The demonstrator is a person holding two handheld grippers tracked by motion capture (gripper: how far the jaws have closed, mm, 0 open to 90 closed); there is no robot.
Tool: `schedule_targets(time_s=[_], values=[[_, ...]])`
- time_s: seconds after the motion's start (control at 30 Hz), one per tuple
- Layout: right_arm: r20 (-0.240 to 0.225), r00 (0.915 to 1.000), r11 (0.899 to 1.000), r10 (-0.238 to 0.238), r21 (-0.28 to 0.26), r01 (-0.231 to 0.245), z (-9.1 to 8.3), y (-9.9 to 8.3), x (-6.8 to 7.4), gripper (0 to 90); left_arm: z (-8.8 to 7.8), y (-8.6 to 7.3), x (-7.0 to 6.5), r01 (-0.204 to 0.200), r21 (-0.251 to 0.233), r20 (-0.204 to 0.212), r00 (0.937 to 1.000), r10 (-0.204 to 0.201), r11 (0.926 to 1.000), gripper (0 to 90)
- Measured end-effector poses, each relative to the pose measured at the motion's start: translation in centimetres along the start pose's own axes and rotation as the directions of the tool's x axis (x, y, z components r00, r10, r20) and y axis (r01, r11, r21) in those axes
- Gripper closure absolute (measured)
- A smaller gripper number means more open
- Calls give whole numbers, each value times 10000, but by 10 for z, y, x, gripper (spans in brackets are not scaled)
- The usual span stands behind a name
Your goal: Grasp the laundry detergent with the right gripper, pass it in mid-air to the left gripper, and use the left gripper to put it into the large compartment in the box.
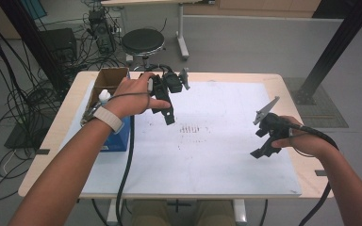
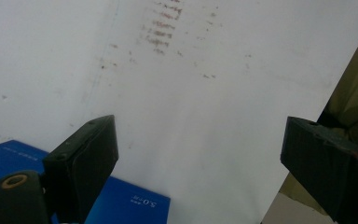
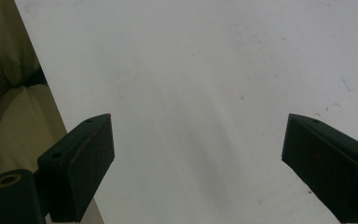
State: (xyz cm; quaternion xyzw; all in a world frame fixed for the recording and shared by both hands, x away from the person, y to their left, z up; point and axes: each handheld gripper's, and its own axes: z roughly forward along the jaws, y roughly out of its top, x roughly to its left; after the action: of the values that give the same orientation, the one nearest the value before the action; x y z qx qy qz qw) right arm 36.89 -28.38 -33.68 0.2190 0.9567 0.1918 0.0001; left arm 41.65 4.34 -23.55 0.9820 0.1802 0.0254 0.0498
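A wooden bench [image 1: 287,84] carries a large white sheet [image 1: 217,160] with faint reddish marks near its middle. At the sheet's left edge lies a blue box [image 1: 121,139], beside a brown cardboard box [image 1: 109,80]. The left tongs [image 1: 169,115] hang open and empty just right of the blue box. The right tongs [image 1: 259,153] stand open and empty over the sheet's right side.

left tongs [image 1: 168,115] open, raised | right tongs [image 1: 260,151] open, low
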Motion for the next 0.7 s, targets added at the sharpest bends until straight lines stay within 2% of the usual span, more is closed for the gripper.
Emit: schedule_targets(time_s=[0.1,0.4,0.7], values=[[19,10000,10000,83,-5,-83,-1,0,-1,91,4,2,-1,-146,124,-45,9999,147,9998,116],[100,9999,9999,110,-123,-109,-1,-3,-3,90,16,4,-2,-170,95,14,9999,170,9998,115],[133,9998,9998,114,-170,-112,1,-3,-3,89,15,4,-6,-125,-39,-69,9999,125,9999,116]])
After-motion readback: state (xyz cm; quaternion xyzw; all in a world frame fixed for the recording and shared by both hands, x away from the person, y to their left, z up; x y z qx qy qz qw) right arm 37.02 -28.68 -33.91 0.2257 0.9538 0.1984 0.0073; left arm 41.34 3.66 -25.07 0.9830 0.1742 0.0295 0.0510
